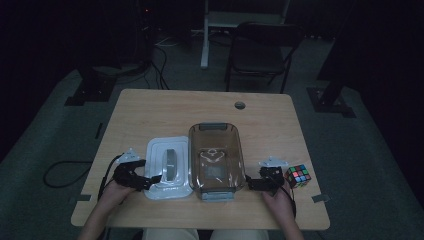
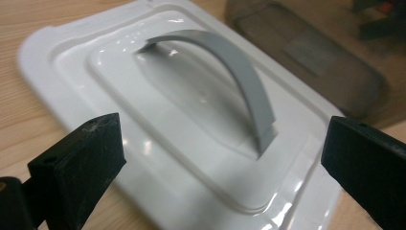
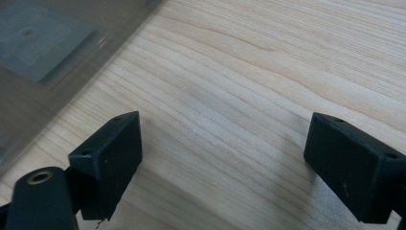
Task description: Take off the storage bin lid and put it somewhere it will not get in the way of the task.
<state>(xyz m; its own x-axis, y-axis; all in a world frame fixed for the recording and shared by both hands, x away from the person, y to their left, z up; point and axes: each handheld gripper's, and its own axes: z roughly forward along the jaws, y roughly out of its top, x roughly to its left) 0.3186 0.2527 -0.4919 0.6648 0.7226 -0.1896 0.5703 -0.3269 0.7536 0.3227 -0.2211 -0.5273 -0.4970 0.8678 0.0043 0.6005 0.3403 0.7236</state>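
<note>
A white lid (image 1: 169,167) with a grey arched handle (image 2: 234,72) lies flat on the wooden table (image 1: 165,110), left of a clear smoky tub (image 1: 216,155). My left gripper (image 1: 150,181) is open at the lid's near left corner, its jaws wide apart over the lid (image 2: 167,124). My right gripper (image 1: 250,183) is open just right of the tub's near end, with bare wood between its jaws and the tub wall (image 3: 43,62) at the left. A colourful puzzle cube (image 1: 297,176) sits right of that hand.
A round cable hole (image 1: 240,105) marks the table's far side. Behind the table stand a dark folding chair (image 1: 260,50) and a white stand leg (image 1: 205,35). Cables lie on the floor at the left.
</note>
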